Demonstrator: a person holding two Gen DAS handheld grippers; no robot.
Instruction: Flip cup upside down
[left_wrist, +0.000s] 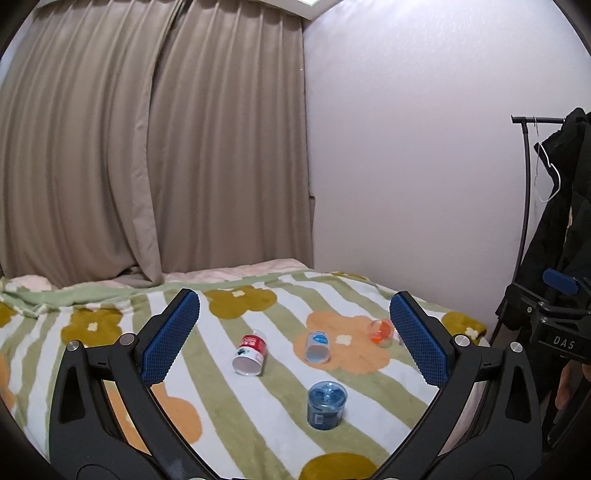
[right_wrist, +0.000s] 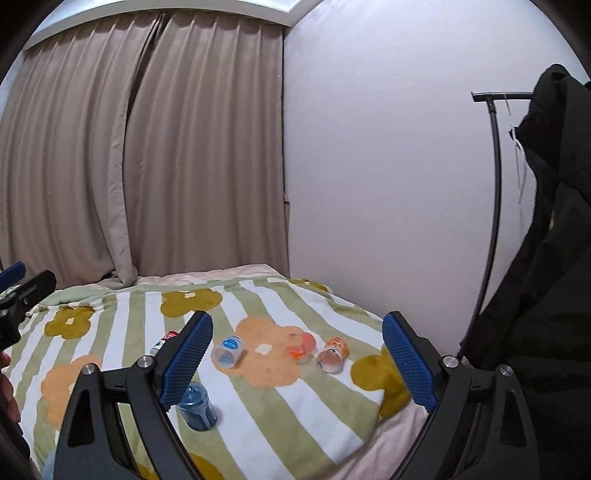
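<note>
Left wrist view: blue cup, standing on its mouth, base up, axis vertical, on bed; likely already flipped. Red cup, pale cup, orange cup lie on their sides beyond, mouths toward camera, likely awaiting turns. Left gripper wide, empty, above them. Right gripper wide, empty.

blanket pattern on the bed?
Green and white stripes with orange and olive flowers on the blanket; clearest in the right wrist view.
</note>
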